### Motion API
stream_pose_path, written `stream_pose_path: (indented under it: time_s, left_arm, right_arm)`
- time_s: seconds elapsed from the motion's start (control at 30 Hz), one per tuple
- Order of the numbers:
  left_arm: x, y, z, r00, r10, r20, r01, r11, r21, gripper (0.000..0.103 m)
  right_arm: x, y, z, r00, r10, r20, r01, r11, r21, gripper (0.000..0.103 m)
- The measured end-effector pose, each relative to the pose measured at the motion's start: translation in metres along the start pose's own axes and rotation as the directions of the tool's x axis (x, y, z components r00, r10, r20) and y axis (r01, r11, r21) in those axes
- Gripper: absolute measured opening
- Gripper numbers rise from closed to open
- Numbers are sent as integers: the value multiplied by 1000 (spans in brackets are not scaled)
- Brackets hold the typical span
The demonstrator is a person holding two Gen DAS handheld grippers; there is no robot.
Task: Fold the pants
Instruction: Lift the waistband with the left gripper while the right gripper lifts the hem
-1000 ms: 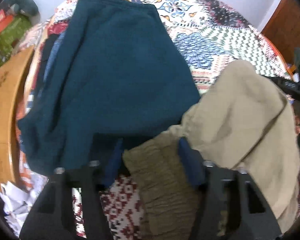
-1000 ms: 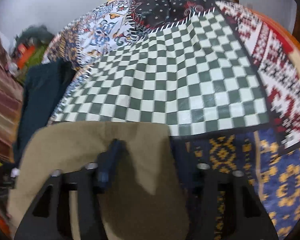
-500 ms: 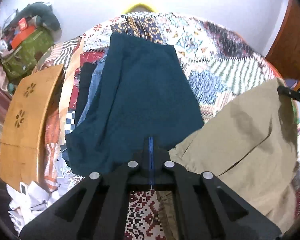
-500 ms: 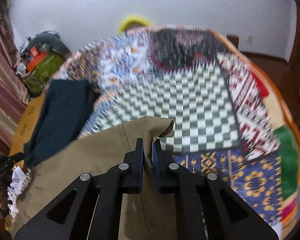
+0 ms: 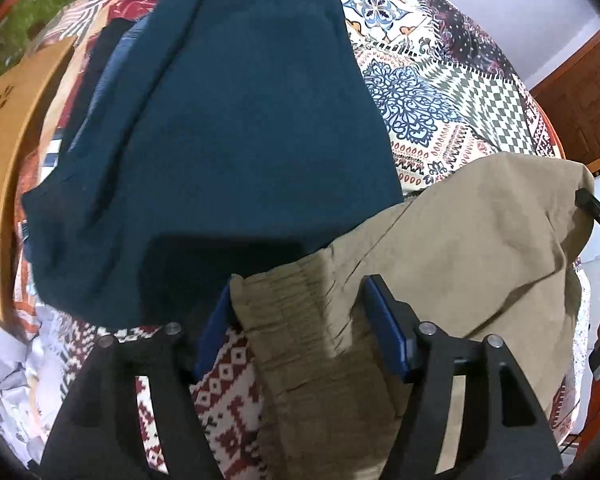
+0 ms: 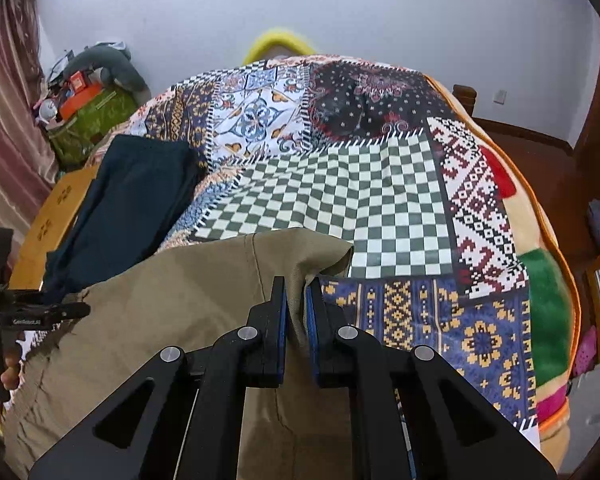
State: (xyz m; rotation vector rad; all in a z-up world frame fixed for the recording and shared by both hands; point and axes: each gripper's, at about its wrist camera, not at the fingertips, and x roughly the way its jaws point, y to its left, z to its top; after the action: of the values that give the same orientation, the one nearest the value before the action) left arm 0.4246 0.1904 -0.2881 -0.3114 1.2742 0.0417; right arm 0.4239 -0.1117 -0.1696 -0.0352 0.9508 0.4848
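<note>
Khaki pants (image 5: 472, 248) lie across the near part of a patchwork bed cover (image 5: 440, 92). My left gripper (image 5: 300, 304) is open, its blue pads on either side of the gathered elastic waistband (image 5: 296, 320). My right gripper (image 6: 296, 312) is shut on a fold of the khaki pants (image 6: 180, 304) near their far corner, holding it above the checkered patch. The left gripper also shows at the left edge of the right wrist view (image 6: 16, 312).
A folded dark teal garment (image 5: 228, 120) lies on the bed to the left, over other folded clothes. A wooden board (image 5: 8, 120) stands at the bed's left side. Crumpled white paper (image 5: 4, 360) lies low left. Bags (image 6: 84, 112) sit by the wall.
My left gripper was shut half a second ago and is now open around the waistband, lower and closer to the bed. My right gripper stays shut on the pants, raised above the bed.
</note>
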Motion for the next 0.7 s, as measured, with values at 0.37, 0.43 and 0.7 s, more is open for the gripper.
stream_pose_path:
  time_s: [0.37,0.43,0.7]
  left_arm:
    - [-40,0,12,988,55,141,-56,998,0,46]
    - [-63,-3,16,976,65,208,-67,998,4,45]
    - [-150,-25,5,917,52,396,-86,994,70,45]
  right_arm:
    - [-13,0,3,999,10,52,-11,1000,22,8]
    - [-26,2,9,996,-3,89,1,1000,17,8]
    - [-91,4,23,976,4,216,-15,999,50,8]
